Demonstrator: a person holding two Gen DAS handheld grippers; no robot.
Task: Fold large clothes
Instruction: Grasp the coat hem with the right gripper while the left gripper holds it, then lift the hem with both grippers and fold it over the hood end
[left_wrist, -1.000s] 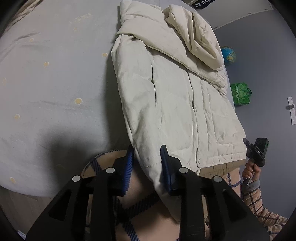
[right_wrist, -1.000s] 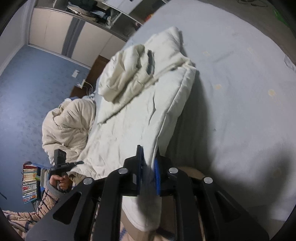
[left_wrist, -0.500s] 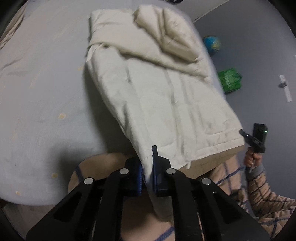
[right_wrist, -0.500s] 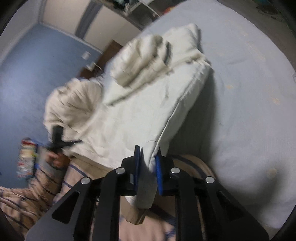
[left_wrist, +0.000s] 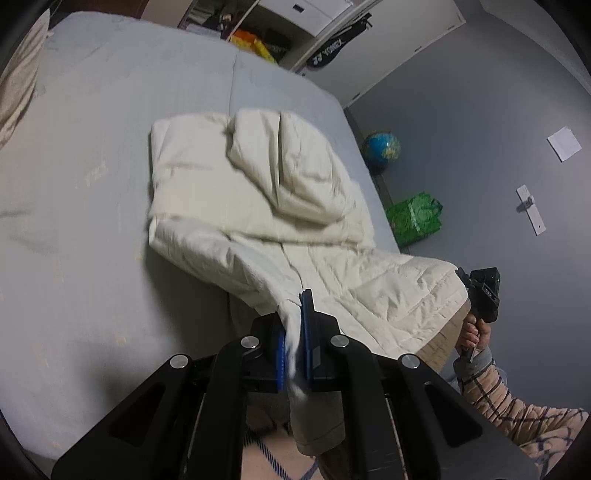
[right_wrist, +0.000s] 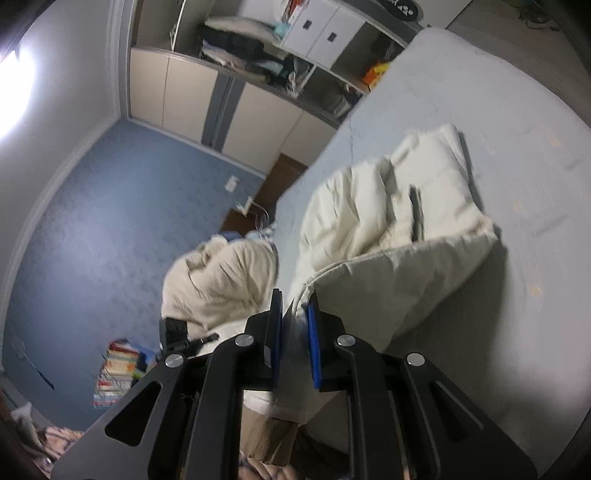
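A cream padded hooded jacket (left_wrist: 258, 206) lies on the grey bed (left_wrist: 92, 221), hood at the far end, sleeves folded in. My left gripper (left_wrist: 293, 332) is shut on the jacket's near hem corner and holds it raised off the bed. My right gripper (right_wrist: 295, 328) is shut on the other hem corner of the jacket (right_wrist: 399, 251), also lifted. The right gripper also shows in the left wrist view (left_wrist: 480, 291) at the jacket's far hem edge. The hem hangs between the two grippers above the bed's near edge.
A second cream quilt bundle (right_wrist: 221, 280) lies at the bed's left side. A globe (left_wrist: 381, 146) and a green bag (left_wrist: 415, 218) stand by the grey wall. A book stack (right_wrist: 118, 373) sits on the blue floor. An open wardrobe (right_wrist: 258, 55) is behind the bed.
The left gripper closed on the hem corner. Both grippers lifted the hem up and carried it toward the hood end, so the jacket's lower part rose off the bed.
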